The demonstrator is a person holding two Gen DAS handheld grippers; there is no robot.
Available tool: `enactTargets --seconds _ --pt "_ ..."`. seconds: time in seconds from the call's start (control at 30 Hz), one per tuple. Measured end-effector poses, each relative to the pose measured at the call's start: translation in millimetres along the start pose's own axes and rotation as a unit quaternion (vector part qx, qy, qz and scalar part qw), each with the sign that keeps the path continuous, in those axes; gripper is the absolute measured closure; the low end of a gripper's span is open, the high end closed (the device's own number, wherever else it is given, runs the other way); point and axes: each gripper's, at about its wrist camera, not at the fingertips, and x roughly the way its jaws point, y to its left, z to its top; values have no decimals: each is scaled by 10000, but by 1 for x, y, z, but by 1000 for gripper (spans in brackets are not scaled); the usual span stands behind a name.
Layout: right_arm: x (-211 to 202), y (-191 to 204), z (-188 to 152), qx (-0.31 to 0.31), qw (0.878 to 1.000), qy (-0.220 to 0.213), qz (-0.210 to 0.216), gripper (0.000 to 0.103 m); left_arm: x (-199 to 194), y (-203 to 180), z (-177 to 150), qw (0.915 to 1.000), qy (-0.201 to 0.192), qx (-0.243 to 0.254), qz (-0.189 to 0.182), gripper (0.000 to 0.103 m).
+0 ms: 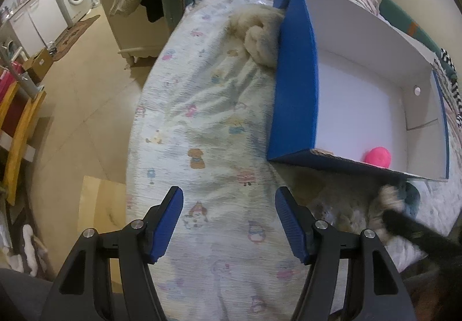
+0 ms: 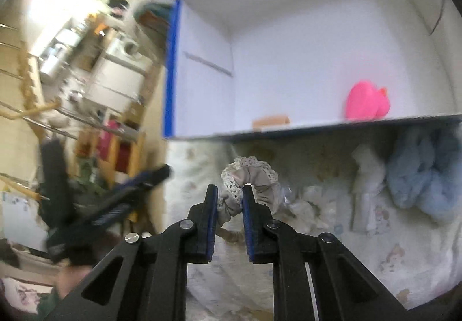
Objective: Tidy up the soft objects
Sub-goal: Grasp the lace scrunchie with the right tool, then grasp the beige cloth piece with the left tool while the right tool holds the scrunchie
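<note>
Right claw (image 2: 229, 199) was clamped on a grey lace-trimmed scrunchie (image 2: 251, 181), holding it near one edge, with most of the loop sticking out past the tips. It hung just above the bed sheet (image 1: 202, 118), in front of the near wall of the blue box (image 1: 291, 84). Left claw (image 1: 229, 220) stood apart with nothing between its pads, over bare sheet beside the box.

In the box so far: a pink plush (image 2: 366, 104). Still out on the sheet: a light blue fluffy piece (image 2: 421, 176), some white fabric bits (image 2: 366, 176) and a cream fluffy bundle (image 1: 260, 40) against the box's left side.

My read for this step: the grip is shallow, so carry slowly. Clear the near wall fully before moving in, or the loose loop could snag on the rim. Release low over the white floor, away from the plush.
</note>
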Motion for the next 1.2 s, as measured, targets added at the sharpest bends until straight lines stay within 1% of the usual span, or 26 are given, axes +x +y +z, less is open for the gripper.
enactTargets --seconds 0.03,0.1,0.2,0.27,0.33,0.37,0.4,0.47,0.5,0.53,0.57,0.63,0.7,0.73,0.8,0.9,1.07,1.2 --pt "-10 -3 -1 47 9999 -92 93 85 2 -2 -1 10000 31 22 -24 40" --pt "-26 -9 -1 107 9996 -245 126 85 7 -7 -1 9999 104 57 -107 40" --pt "-40 -17 -4 165 9990 -402 -61 85 16 -16 -1 9996 178 96 -222 40" --pt "-46 -23 -7 283 9985 -439 -167 85 25 -28 3 9988 268 209 -361 42" --pt "-47 -28 -10 368 9982 -412 -246 85 38 -42 7 9974 407 285 -531 48" --pt "-48 -32 -9 388 9980 -409 -281 85 44 -49 9 9966 472 332 -594 50" --pt "-48 -34 -9 391 9979 -410 -313 85 52 -58 10 9956 545 422 -629 55" --pt "-51 -39 -7 400 9977 -430 -337 85 68 -73 10 9940 716 541 -621 63" --pt "-53 -41 -6 406 9976 -438 -342 85 74 -78 10 9934 796 546 -625 75" --pt "-54 -43 -7 410 9976 -438 -351 85 81 -82 10 9930 854 528 -621 79" --pt "-53 -45 -8 417 9975 -432 -376 85 87 -86 10 9928 894 541 -585 80" --pt "-52 -47 -8 414 9974 -401 -439 85 96 -95 9 9913 996 645 -565 91" --pt "-47 -46 -5 405 9973 -383 -478 85 97 -98 10 9916 959 646 -573 95" --pt "-47 -46 -5 399 9973 -381 -485 85 95 -97 10 9918 924 607 -636 95" --pt "-49 -48 -5 408 9974 -386 -459 85 90 -93 12 9907 921 472 -884 96" --pt "-49 -44 -4 372 9977 -391 -416 85 79 -83 14 9909 814 322 -1020 96" --pt "-46 -40 -4 295 9981 -365 -407 85 57 -67 9 9921 632 118 -1079 96" --pt "-43 -39 -5 274 9981 -329 -449 85 41 -61 3 9929 494 134 -1075 96"
